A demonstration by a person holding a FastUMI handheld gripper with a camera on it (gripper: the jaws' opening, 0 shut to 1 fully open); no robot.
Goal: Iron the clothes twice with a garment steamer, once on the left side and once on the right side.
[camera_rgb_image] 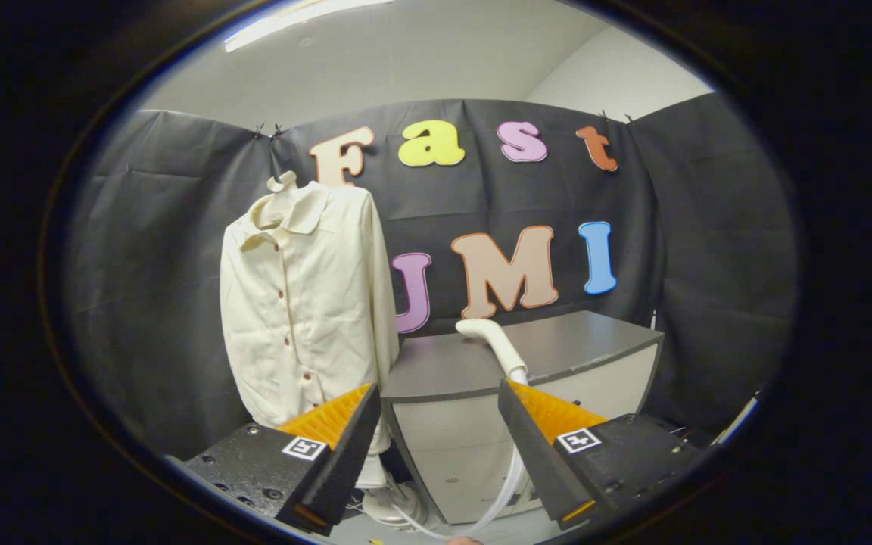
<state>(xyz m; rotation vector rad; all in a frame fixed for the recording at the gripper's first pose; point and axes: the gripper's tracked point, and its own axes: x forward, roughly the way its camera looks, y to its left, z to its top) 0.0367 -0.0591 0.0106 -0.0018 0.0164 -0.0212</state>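
No brand or readable label on the task's things; square black-and-white marker tags [304, 447] on each side of hand-held gripper [440, 412], pattern only, no text.

Hand-held gripper released: fingers [345, 446] spread wide, nothing pressed btwn them, gap facing the cabinet.

Shirt [303, 303] at approx 11 o'clock from the fingers, beyond the left one: cream/off-white, long sleeves, open collar, row of small dark-red buttons down the front. Hangs upright on a pale hanger [282, 182] w/ hook showing above collar, against the black cloth wall [141, 303]. Fabric fairly smooth, light vertical folds. Hem drops behind left finger.

Steamer head [490, 344] at approx 12–1 o'clock, just ahead of right finger: white, curved, nozzle end tipped toward the shirt, lying on grey tabletop [580, 344] of a pale cabinet [451, 446]. Clear-white hose [508, 488] runs from its handle down the cabinet front, btwn the fingers, curving at 6 o'clock toward a white base unit [390, 507] on the floor below the shirt.

Shirt and steamer head near each other, not touching.
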